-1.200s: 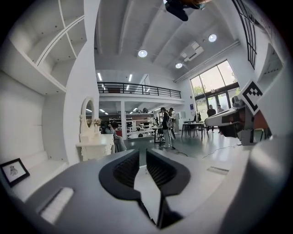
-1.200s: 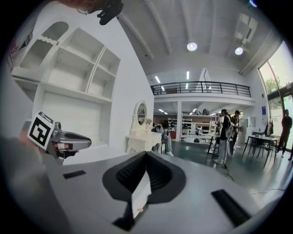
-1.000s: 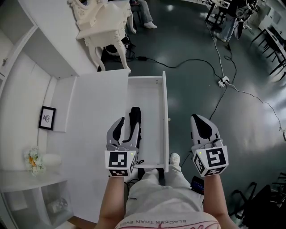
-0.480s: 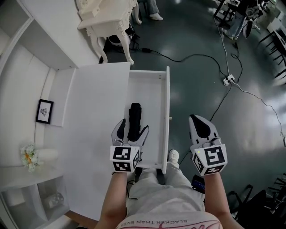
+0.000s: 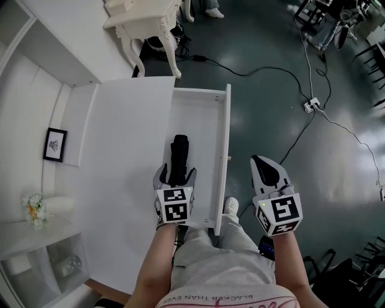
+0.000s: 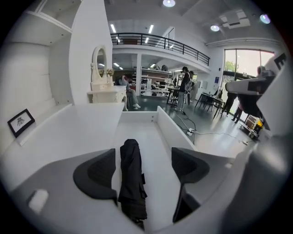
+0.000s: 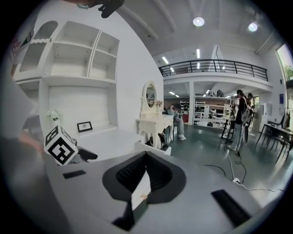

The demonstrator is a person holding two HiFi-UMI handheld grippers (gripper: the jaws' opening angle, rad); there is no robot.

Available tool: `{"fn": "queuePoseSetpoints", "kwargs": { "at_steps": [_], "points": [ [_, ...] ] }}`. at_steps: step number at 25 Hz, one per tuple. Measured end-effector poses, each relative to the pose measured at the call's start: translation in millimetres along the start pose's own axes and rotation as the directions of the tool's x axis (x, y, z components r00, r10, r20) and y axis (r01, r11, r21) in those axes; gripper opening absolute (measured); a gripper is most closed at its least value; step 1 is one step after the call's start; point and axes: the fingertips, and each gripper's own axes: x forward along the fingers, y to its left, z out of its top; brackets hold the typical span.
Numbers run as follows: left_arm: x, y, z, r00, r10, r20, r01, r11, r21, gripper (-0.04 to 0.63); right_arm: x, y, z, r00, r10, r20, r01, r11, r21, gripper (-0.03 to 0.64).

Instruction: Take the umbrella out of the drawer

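Observation:
A folded black umbrella [image 5: 179, 151] lies lengthwise in the open white drawer [image 5: 225, 150]. In the head view my left gripper [image 5: 175, 174] sits low in the drawer over the umbrella's near end. In the left gripper view it [image 6: 143, 167] is open wide; the umbrella [image 6: 132, 173] lies between the two dark pads, closer to the left one, with a gap on each side. My right gripper [image 5: 263, 165] hangs outside the drawer, to the right of its front, over the dark floor. Its jaws [image 7: 144, 176] are together, holding nothing I can make out.
The white cabinet top [image 5: 126, 150] runs left of the drawer, with a small framed picture [image 5: 54, 144] and flowers [image 5: 33, 207] further left. A white dressing table [image 5: 144, 18] stands beyond. Cables and a power strip [image 5: 311, 103] lie on the floor at right. The person's legs are below the drawer.
My left gripper has dropped into the drawer and its jaws have spread wider, now straddling the umbrella. The right gripper has sunk a little beside the drawer.

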Motion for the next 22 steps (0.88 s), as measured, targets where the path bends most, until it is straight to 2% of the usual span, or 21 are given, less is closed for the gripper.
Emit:
{"fn": "queuePoseSetpoints", "kwargs": {
  "at_steps": [4, 9, 16, 22],
  "points": [
    [22, -4, -24, 0.993, 0.014, -0.118, -0.014, 1.0, -0.001, 0.387, 8, -2, -4, 1.0, 0.025, -0.012, -0.025, 1.0, 0.003, 0.008],
    [43, -1, -44, 0.97, 0.065, -0.235, -0.072, 0.997, -0.02, 0.387, 15, -6, -16, 0.998, 0.054, -0.045, -0.054, 0.999, 0.01, 0.008],
    [74, 10, -74, 0.913, 0.155, -0.377, -0.168, 0.986, -0.004, 0.387, 21, -13, -28, 0.993, 0.088, -0.082, -0.088, 0.996, 0.012, 0.008],
    [97, 25, -93, 0.866, 0.207, -0.454, -0.226, 0.974, 0.013, 0.387, 28, -12, -35, 0.987, 0.123, -0.102, -0.122, 0.992, 0.011, 0.008]
  ]
}}
